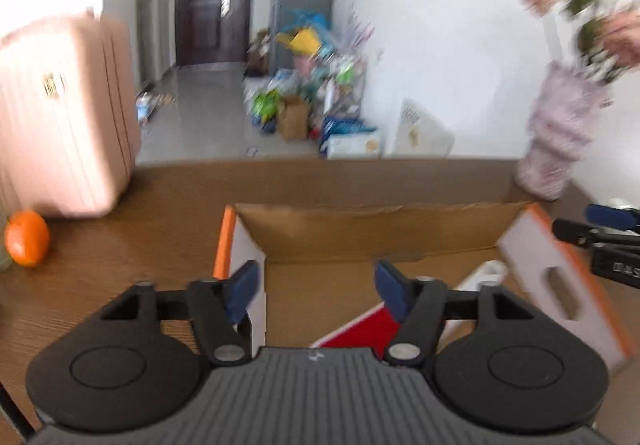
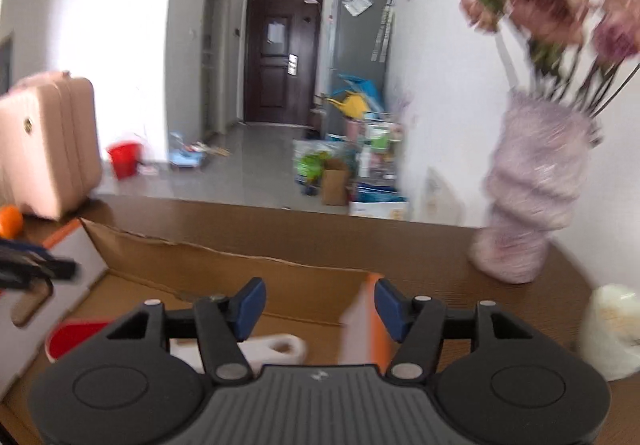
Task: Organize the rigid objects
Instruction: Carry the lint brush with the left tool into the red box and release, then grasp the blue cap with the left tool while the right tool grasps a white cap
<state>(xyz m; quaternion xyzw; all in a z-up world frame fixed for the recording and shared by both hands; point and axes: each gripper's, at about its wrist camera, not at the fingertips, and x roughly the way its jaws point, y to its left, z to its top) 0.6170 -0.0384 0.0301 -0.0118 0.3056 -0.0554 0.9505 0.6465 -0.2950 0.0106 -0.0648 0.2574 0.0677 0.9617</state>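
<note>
An open cardboard box [image 1: 360, 233] with orange-and-white side flaps stands on the brown table. Inside lies a red flat object [image 1: 360, 329] with a white handle [image 1: 488, 273]; in the right wrist view the red object [image 2: 76, 333] and its white handle [image 2: 276, 349] show too. My left gripper [image 1: 316, 285] is open above the box's left part, with nothing between its blue pads. My right gripper [image 2: 320, 305] is open over the box's right end. The box's right flap [image 2: 364, 325] stands in the gap close to the right pad, not pinched.
An orange [image 1: 26, 237] and a pink suitcase [image 1: 60, 117] sit on the table left of the box. A pale ribbed vase [image 2: 532, 197] with flowers stands at the right, a white object [image 2: 612, 329] in front of it. The table's far edge [image 2: 280, 211] drops to the floor.
</note>
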